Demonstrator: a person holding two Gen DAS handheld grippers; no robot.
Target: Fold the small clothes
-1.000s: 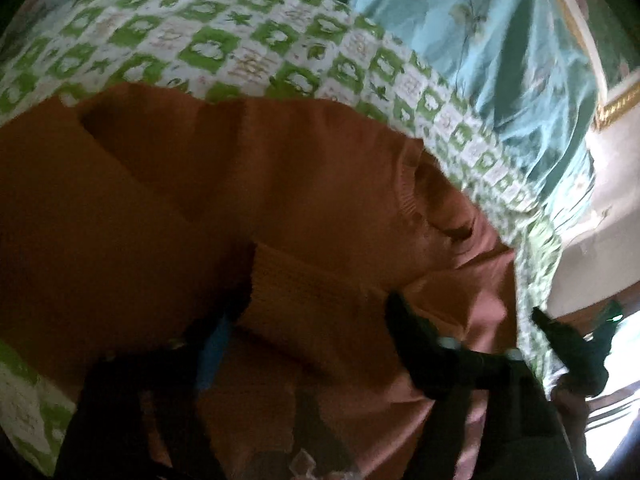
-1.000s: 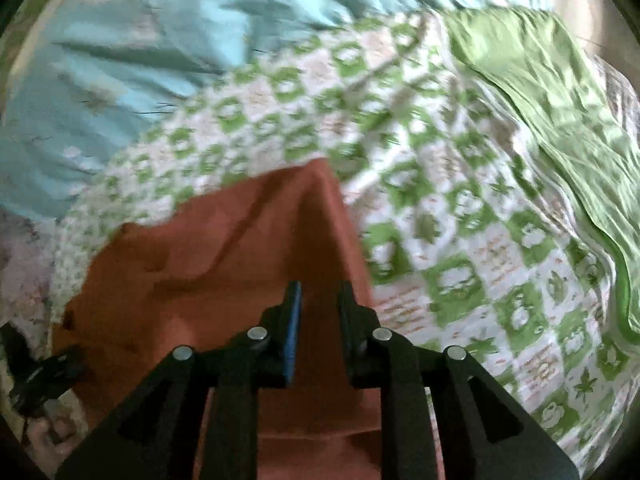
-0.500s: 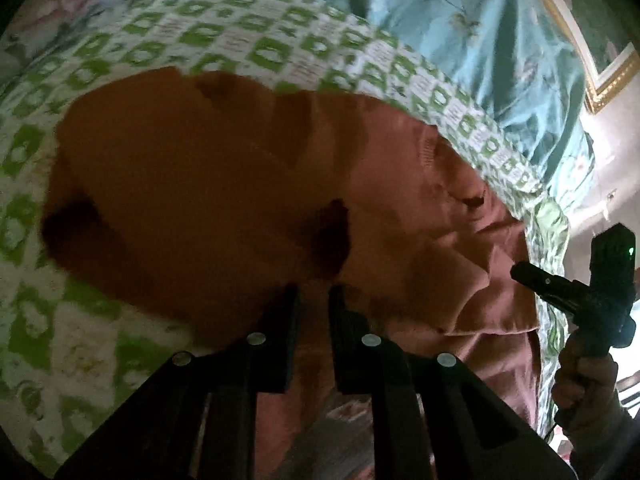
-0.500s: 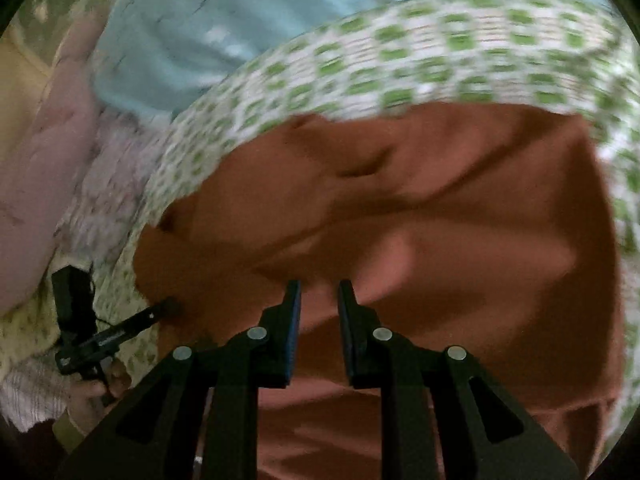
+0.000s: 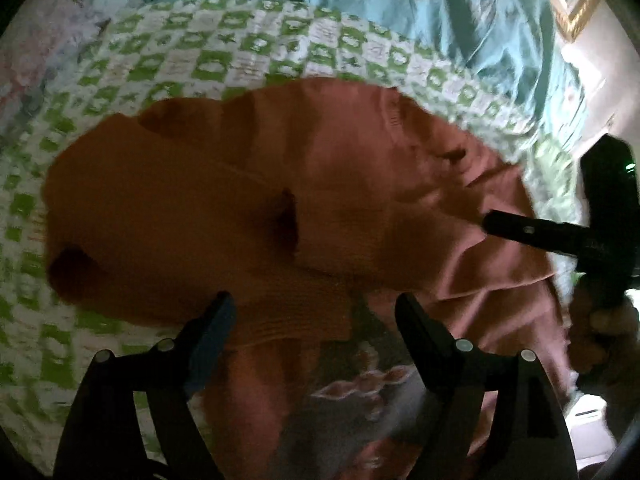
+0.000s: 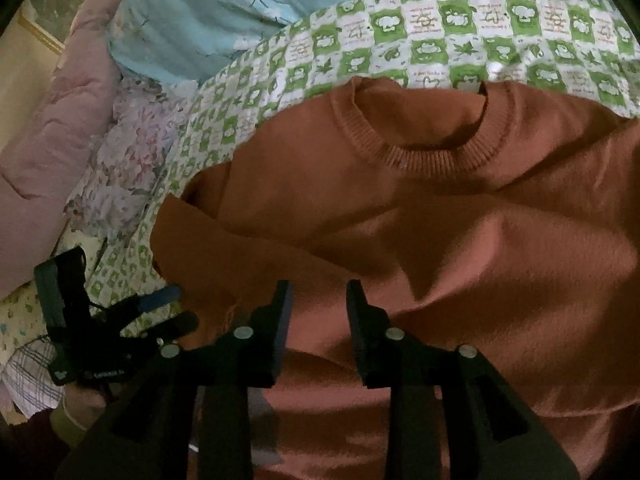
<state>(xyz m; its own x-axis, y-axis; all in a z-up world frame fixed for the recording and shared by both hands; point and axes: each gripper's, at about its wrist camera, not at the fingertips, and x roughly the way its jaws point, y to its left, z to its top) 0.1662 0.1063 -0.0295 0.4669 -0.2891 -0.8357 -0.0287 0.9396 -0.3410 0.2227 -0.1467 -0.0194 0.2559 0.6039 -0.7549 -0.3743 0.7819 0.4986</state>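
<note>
- Fingers of our left gripper (image 5: 314,314) stand spread wide at the bottom of the left wrist view, with nothing pinched between them; a ribbed cuff of the rust-orange sweater (image 5: 248,200) lies in the gap just ahead of the tips.
- We see the sweater filling the middle of this frame, one sleeve folded across the body, the cloth bunched into folds toward the right.
- Under it lies the green-and-white checked blanket (image 5: 208,60), showing along the top and left of the frame, with a teal floral sheet (image 5: 400,8) above that.
- At the right edge we see our right gripper (image 5: 486,222), its dark tip touching the sweater's bunched side; from this angle we cannot tell how its fingers stand.
- In the right wrist view, our right gripper (image 6: 318,294) shows its fingers parted by a moderate gap at the bottom centre, holding nothing, hovering over the sweater's lower front.
- The sweater (image 6: 440,240) lies flat with its ribbed round collar (image 6: 420,156) toward the top of the frame.
- The checked blanket (image 6: 460,28) runs along the top, the teal sheet (image 6: 220,12) sits at upper left, and a pink quilt (image 6: 60,128) lies at the left edge.
- At lower left we see our left gripper (image 6: 164,306) with fingers apart, just beside the folded sleeve.
</note>
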